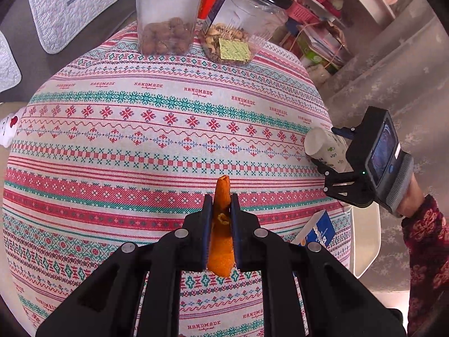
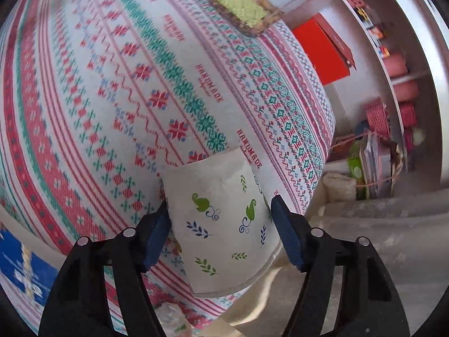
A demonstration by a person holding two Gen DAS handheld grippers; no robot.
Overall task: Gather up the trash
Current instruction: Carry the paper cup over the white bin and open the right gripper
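My left gripper [image 1: 220, 205] is shut on an orange peel [image 1: 221, 238] and holds it above the patterned tablecloth [image 1: 140, 140]. My right gripper [image 2: 221, 224] is shut on a white paper cup [image 2: 224, 224] printed with green and blue leaves, held on its side over the table's right edge. The right gripper [image 1: 327, 151] and the paper cup [image 1: 325, 146] also show at the right of the left wrist view. A blue and white carton [image 1: 320, 230] lies at the table's right edge, also in the right wrist view [image 2: 25, 269].
Two clear jars with black lids, one of brown nuts [image 1: 168, 14] and one of mixed nuts [image 1: 241, 25], stand at the table's far side. A white tray or bin [image 1: 364, 238] sits beside the table's right edge. Shelves with pink baskets [image 2: 378, 118] stand beyond.
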